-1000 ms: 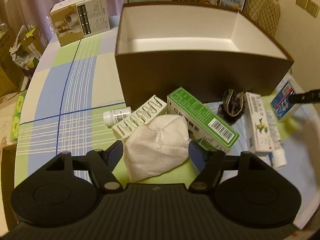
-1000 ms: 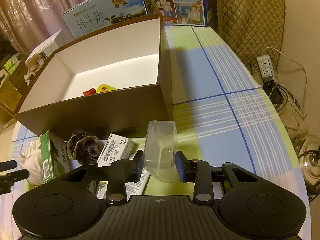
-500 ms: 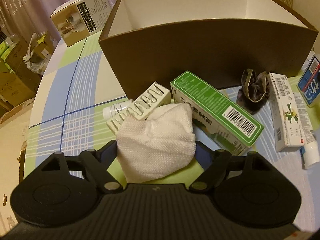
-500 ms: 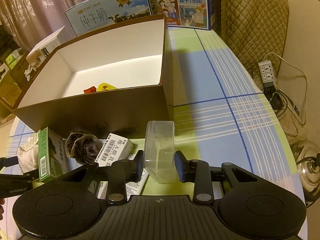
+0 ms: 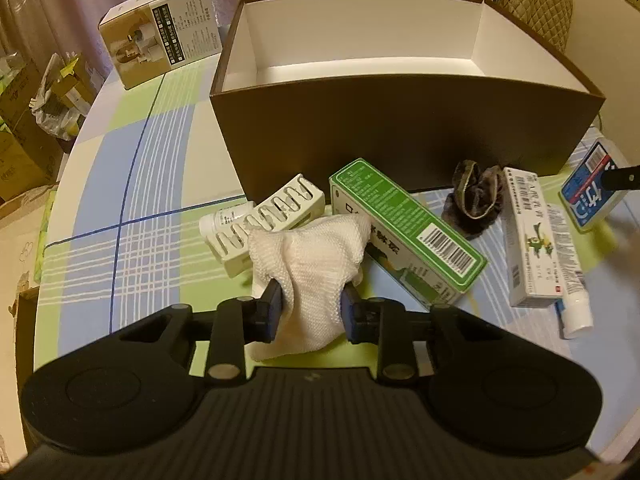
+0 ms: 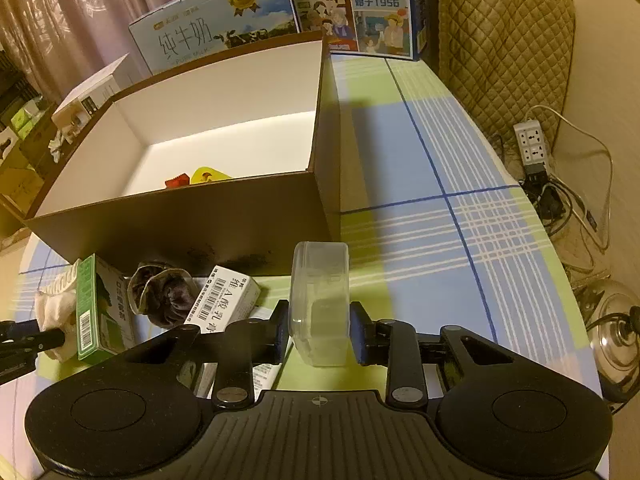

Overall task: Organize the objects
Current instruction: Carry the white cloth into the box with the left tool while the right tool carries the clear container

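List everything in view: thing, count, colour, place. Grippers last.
storage box: 1, brown outside, white inside, table centre
white cloth: 1, in left gripper
green carton: 1, before the box
slotted tray: 1, white, left of cloth
small bottle: 1, white, behind tray
scrunchie: 1, dark brown, by box front
ointment box: 1, white
tube: 1, white, beside it
blue packet: 1, far right
clear container: 1, in right gripper
milk cartons: 2, blue, behind box
left gripper: shut on cloth
right gripper: shut on container

White knit cloth (image 5: 316, 264) bunched, clear tub (image 6: 319, 304) upright
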{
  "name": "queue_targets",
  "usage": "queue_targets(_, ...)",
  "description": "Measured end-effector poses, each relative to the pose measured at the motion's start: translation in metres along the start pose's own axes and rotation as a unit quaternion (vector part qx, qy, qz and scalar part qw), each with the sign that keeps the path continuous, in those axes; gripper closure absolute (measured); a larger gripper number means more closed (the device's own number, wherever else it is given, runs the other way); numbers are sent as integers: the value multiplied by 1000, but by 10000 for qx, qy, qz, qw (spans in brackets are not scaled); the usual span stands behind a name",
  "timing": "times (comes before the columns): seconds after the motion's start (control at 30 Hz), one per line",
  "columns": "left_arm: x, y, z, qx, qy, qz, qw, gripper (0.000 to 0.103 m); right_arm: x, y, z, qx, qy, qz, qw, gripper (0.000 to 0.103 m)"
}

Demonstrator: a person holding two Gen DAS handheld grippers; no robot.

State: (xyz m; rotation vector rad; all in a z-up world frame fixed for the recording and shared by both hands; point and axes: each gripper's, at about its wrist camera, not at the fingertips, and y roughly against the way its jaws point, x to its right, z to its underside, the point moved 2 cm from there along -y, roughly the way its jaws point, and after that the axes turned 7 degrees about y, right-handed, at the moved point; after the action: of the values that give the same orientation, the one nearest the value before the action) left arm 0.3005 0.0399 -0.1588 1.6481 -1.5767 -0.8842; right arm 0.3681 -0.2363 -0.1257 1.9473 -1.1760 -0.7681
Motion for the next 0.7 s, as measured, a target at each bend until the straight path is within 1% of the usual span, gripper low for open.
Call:
queue_targets(0.1, 0, 8, 0, 81, -23, 47, 10000, 78, 1, 6, 0, 62, 4, -22, 10000, 76)
queue_targets(0.23, -3, 23, -5, 259, 83, 187, 9995, 78, 0, 18, -3, 212, -12, -20, 9998, 76)
queue_targets(0.53, -8, 55, -19, 708, 213, 379, 9965, 78, 4, 54, -14, 667, -43, 52, 9978, 76)
queue_targets(0.7, -11, 72, -27, 987, 336, 463, 9935, 78, -1, 79, -21, 1008, -4, -125, 9948, 76)
